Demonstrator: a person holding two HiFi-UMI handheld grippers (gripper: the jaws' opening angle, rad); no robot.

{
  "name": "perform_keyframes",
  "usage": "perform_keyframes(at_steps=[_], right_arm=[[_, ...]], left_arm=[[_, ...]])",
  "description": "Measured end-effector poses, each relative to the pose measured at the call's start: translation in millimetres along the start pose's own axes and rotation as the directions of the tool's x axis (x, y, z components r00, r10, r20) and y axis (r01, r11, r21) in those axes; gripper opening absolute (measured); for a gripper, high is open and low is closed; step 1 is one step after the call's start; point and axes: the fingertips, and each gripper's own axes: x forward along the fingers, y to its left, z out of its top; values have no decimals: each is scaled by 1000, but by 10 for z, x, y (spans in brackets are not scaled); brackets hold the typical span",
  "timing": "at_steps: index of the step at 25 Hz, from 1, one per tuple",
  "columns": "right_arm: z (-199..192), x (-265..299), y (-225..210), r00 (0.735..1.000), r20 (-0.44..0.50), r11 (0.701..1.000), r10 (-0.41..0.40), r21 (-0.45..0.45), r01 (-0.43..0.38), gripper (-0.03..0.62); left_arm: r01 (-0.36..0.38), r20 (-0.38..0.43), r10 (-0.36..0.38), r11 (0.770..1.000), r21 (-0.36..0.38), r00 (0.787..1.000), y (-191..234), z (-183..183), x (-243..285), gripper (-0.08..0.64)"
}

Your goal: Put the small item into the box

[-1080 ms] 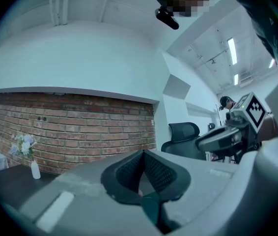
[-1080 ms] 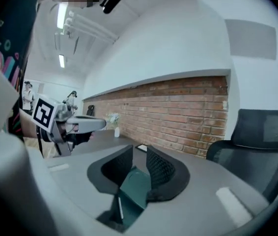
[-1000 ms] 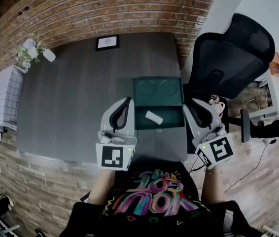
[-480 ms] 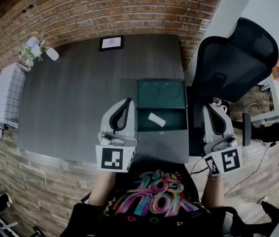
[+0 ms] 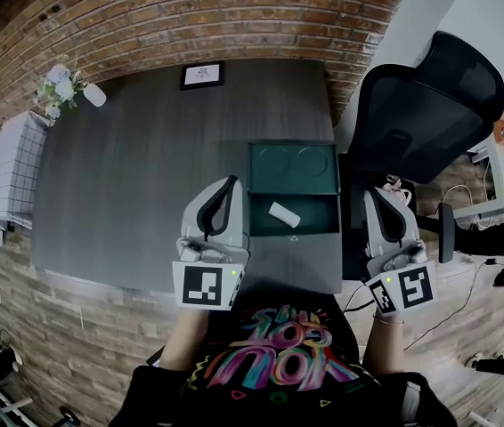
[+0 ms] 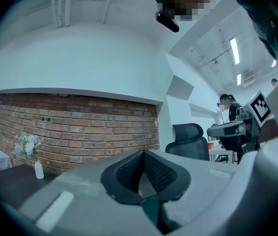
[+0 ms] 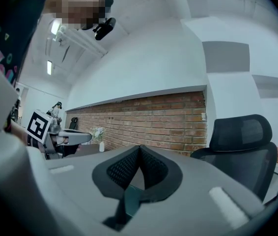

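My left tool (image 5: pixel 231 182) hangs over the bench (image 5: pixel 118 176), its jaws pressed together on nothing. Just right of it, the small white item (image 5: pixel 284 213) lies inside the near half of the open green box (image 5: pixel 293 169). Past the box, my right tool (image 5: pixel 378 194) is likewise pressed together and empty, beside the bench's right edge.

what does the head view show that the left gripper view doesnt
Only the head view: the open green box with the small white item lying in its near half, and a framed picture at the table's far edge. Only the left gripper view: ceiling lights and the left gripper with its jaws together on nothing. Both: the brick wall, the flower vase, the black office chair and the right gripper.
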Motion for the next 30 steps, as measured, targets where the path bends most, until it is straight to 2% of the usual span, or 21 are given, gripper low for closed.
perform_keyframes(at_steps=[12, 30], right_arm=[[-12, 21, 81, 999, -8, 999, 34, 3, -34, 0], [-55, 11, 45, 999, -9, 999, 32, 41, -32, 0]], left_arm=[[8, -4, -8, 1000, -1, 1000, -17, 4, -4, 2], [-4, -9, 4, 1000, -1, 1000, -2, -10, -4, 2]])
